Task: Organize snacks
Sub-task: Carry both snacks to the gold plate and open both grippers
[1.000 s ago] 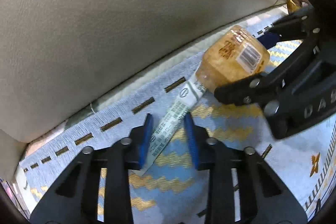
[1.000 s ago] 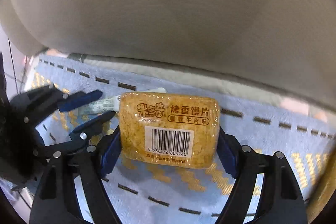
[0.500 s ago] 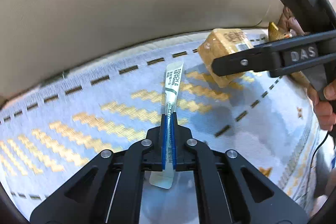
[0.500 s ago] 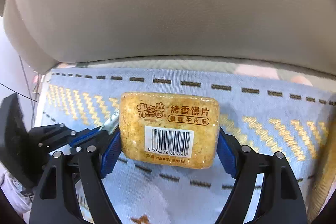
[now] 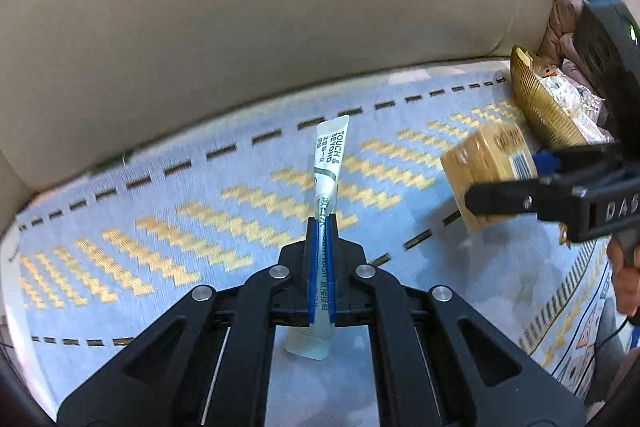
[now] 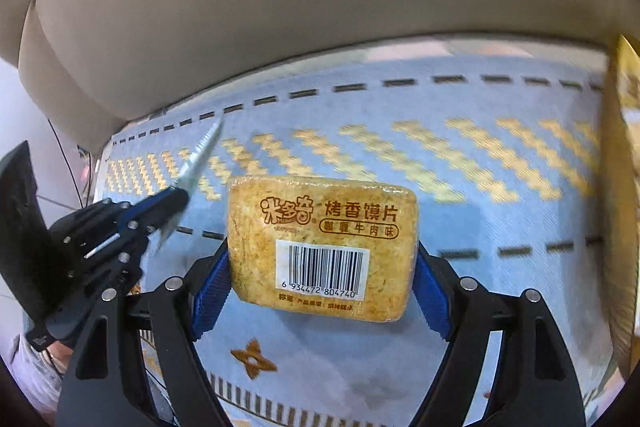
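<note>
Both snacks are off the blue and yellow patterned mat now: a second ago the left gripper stood open around the thin sachet lying flat beside the cracker pack, and since then its blue pads have clamped onto the sachet and carried it up, while the right gripper has kept its hold on the pack and swung it to the right, away from the sachet. That reads as the picking step finished for both hands, with the carry toward the gold basket at the right end of the mat under way; the basket already holds wrapped sweets. The sachet is pinched flat between the left jaws a little below its middle, its printed end sticking forward and up past the tips and its short tail hanging behind them. The cracker pack sits crosswise between the right jaws, gripped at its two short ends by the blue pads, barcode face toward the camera, most of it ahead of the tips. In the left view the pack hangs in the air just short of the basket's ribbed wall, not touching it. A beige cushion rises behind the mat
</note>
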A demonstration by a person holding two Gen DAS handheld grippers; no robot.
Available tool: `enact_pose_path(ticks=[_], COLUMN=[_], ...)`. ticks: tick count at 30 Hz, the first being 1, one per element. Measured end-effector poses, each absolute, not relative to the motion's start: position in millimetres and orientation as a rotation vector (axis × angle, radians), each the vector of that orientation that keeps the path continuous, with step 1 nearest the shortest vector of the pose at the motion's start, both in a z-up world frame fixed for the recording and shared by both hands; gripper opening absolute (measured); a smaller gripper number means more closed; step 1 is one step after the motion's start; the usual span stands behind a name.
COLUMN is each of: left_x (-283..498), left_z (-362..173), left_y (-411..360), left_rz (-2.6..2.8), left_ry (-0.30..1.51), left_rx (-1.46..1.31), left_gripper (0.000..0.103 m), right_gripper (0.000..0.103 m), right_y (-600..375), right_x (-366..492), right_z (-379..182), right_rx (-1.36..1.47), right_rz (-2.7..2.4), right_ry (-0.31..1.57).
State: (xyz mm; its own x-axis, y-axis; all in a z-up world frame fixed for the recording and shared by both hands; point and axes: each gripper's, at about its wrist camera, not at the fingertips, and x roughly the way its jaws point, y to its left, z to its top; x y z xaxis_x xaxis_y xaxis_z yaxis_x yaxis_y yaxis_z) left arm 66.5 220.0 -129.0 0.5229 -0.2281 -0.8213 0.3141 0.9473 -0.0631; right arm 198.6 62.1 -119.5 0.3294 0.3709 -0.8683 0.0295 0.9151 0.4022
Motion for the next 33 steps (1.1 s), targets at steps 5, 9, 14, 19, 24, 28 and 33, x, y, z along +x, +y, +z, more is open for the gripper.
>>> enact_pose_path(ticks=[5, 9, 14, 19, 24, 28, 33], left_x=[65, 67, 74, 88, 102, 103, 104], left_z=[-106, -83, -51, -9, 24, 33, 26], left_y=[188, 164, 130, 93, 40, -7, -60], left_rz=[-0.319, -0.321, -0.354, -0.4, -0.444, -0.515, -0.607], left_ry=[0.929, 0.923, 0.892, 0.85, 0.821, 0.81, 0.826], left_rx=[0.16, 0.202, 0.225, 0.207, 0.242, 0.271, 0.312], left_gripper=[0.001, 0.001, 0.002, 0.002, 0.002, 0.002, 0.002], right_gripper=[0.078, 0.078, 0.078, 0.078, 0.078, 0.078, 0.078], right_y=[26, 1, -37, -80, -137, -178, -215], right_x=[182, 172, 165, 161, 147, 133, 112], right_z=[-111, -90, -53, -14, 16, 18, -7], right_rx=[0.525, 0.586, 0.628, 0.675, 0.708, 0.718, 0.822], right_rz=[0.236, 0.238, 0.212, 0.185, 0.097, 0.008, -0.068], right_ry=[1.209, 1.145, 1.019, 0.886, 0.767, 0.738, 0.735])
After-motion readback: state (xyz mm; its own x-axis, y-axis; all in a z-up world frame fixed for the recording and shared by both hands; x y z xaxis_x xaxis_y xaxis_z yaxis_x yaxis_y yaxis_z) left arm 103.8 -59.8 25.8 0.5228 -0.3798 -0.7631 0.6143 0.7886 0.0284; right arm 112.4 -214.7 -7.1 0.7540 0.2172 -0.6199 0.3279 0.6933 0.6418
